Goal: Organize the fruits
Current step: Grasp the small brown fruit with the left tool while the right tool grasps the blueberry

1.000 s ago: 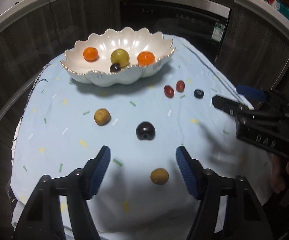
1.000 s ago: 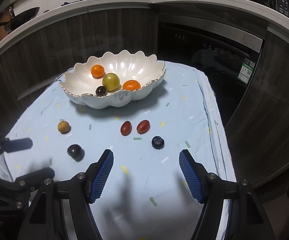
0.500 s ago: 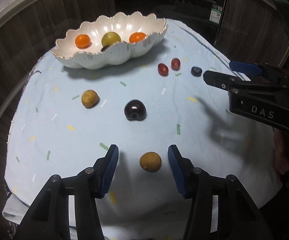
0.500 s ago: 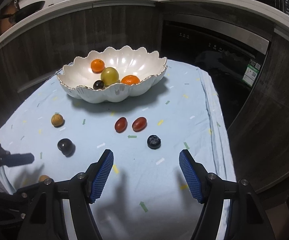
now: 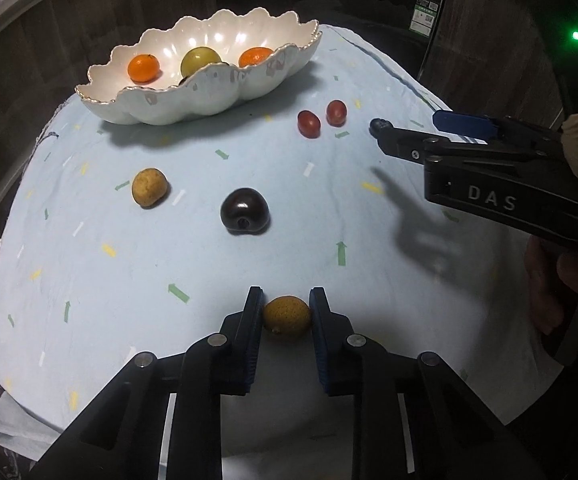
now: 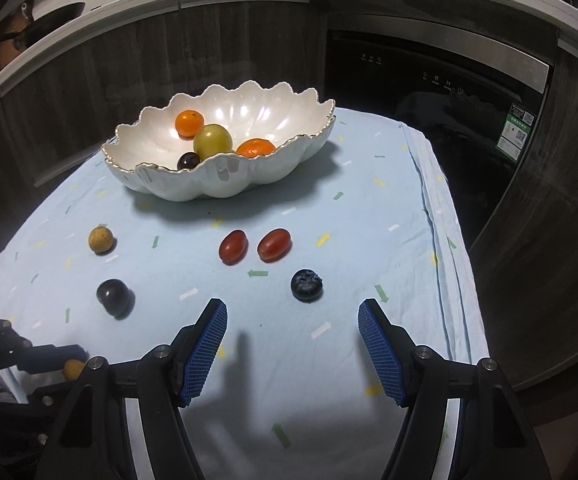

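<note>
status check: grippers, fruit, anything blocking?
Left gripper shut on tan fruit, at cloth level. Right gripper open, empty, nearest the blueberry. Four fruits in bowl; five loose on cloth. Nothing blocking.

The right claw [image 6: 292, 354] hung with its jaws apart and nothing between them. Just beyond it a blueberry [image 6: 307, 285] lay on the blue cloth [image 6: 369, 208]; two red grape tomatoes [image 6: 254, 245] sat farther out, the scalloped white bowl [image 6: 225, 184] beyond.
</note>
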### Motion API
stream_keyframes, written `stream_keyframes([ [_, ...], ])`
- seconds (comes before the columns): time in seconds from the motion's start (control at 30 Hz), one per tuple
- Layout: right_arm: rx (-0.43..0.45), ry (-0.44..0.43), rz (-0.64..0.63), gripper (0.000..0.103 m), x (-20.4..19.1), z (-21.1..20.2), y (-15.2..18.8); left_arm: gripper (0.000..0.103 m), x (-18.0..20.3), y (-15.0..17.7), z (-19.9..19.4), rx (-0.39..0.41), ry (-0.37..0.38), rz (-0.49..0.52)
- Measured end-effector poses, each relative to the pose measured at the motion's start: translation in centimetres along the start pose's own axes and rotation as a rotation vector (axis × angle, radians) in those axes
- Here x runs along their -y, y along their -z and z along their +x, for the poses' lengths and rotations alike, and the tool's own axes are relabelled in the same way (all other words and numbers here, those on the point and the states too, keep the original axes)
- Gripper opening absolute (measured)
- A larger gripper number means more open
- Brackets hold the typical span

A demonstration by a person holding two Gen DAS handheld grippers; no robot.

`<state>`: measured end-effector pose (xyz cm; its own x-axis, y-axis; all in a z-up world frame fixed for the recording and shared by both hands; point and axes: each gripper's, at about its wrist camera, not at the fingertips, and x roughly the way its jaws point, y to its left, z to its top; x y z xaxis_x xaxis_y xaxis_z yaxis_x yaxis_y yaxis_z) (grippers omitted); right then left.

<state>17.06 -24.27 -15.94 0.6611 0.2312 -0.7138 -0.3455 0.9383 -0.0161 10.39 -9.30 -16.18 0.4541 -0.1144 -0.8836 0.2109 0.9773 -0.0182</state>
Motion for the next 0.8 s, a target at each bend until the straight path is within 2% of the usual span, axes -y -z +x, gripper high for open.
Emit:
stream_keyframes([
  [0.3,-0.037,0.025,-0.005,0.068,-0.3,2.1,-1.3,0.024,-1.4,-1.4,-0.9,0.073,-0.026,-0.037],
  [0.37,-0.044,0.026,-0.007,0.061,-0.4,2.7,-1.7,0.024,-1.9,-1.6,-0.7,0.072,-0.025,-0.051],
  [0.43,-0.065,0.032,-0.010,0.048,-0.6,3.4,-1.9,0.024,-2.2,-1.9,-0.5,0.068,-0.026,-0.064],
  [0.63,-0.098,0.073,0.041,0.043,0.0,4.6,-1.9,0.024,-2.6,-2.1,-0.1,0.061,-0.029,-0.076],
  [0.7,-0.111,0.077,0.045,0.037,0.1,4.9,-1.8,0.024,-2.6,-2.1,0.0,0.056,-0.027,-0.073],
  [0.8,-0.100,0.081,0.039,0.022,-0.1,4.8,-1.8,0.024,-2.7,-2.1,-0.1,0.056,-0.028,-0.075],
])
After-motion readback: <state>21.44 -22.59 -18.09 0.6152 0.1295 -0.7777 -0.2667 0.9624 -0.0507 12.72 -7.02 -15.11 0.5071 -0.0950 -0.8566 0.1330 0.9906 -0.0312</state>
